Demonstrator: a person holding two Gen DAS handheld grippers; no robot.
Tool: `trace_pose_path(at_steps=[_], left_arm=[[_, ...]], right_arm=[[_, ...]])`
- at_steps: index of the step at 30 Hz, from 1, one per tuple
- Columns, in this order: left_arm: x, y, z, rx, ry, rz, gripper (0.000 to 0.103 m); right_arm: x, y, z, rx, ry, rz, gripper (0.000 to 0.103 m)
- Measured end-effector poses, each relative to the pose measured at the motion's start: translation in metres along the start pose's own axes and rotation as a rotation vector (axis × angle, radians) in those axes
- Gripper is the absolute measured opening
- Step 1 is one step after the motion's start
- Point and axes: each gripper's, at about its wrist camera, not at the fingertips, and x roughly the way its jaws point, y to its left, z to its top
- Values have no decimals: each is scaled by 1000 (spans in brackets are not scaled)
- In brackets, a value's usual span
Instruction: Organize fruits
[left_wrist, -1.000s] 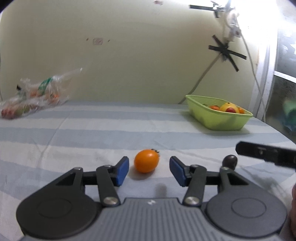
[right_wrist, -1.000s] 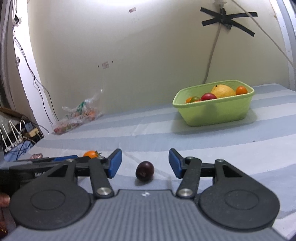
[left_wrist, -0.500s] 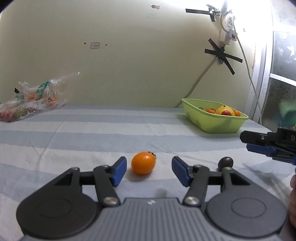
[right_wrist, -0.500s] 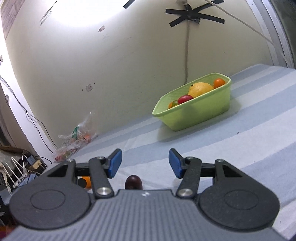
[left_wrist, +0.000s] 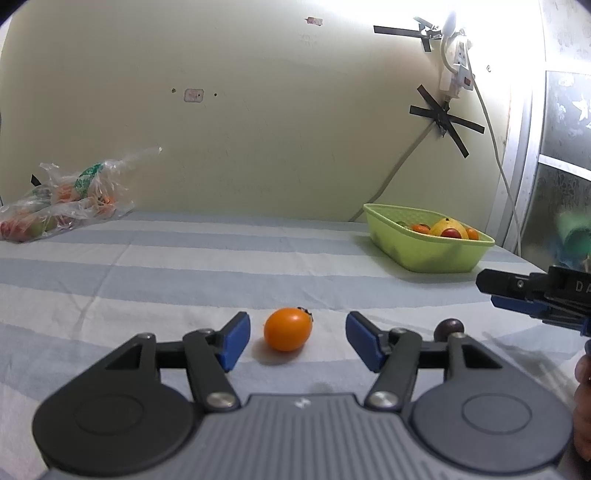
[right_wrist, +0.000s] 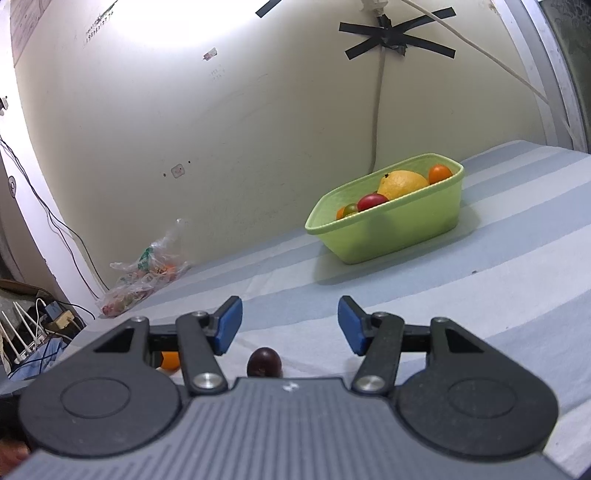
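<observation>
Orange tomato (left_wrist: 288, 329): sitting on the striped cloth near its front edge, w/ the L gripper's blue pads on either side of it, not touching.
L gripper (left_wrist: 294, 340): pads standing wide apart, nothing gripped; hovering low over the cloth, lined up on the orange tomato.
Dark plum (right_wrist: 263, 362): lying on the cloth just right of the orange tomato, close under the R gripper's body, behind its fingertips; partly hidden there. In the L view it's peeking over the L gripper's right arm (left_wrist: 448, 327).
R gripper (right_wrist: 290, 324): pads spread apart, empty; pointing up and toward the basket. In the L view it's showing at the right edge (left_wrist: 532, 295), above the cloth.
Green basket (right_wrist: 391, 236): sitting by the far right corner of the cloth near the wall, holding a yellow fruit (right_wrist: 402, 182), a red tomato (right_wrist: 371, 201) and small orange ones.
Plastic bag (left_wrist: 62, 195): lying at the far left edge against the wall, w/ fruit inside.
Striped cloth (left_wrist: 221, 266): blue-and-white bands, carrying everything.
Wall: cable and black tape crosses (right_wrist: 391, 35) above the basket.
</observation>
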Motion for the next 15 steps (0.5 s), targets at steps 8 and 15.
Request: trace_pose_path(at_steps=[8,15], left_arm=[[-4,0,0,-9,-18,4,61],[-6,4,0,-25,-32,15,62]], right_arm=[[-4,8,-4,-53,-28,-22,64],[-2,13,-5,-79,-27,-33,65]])
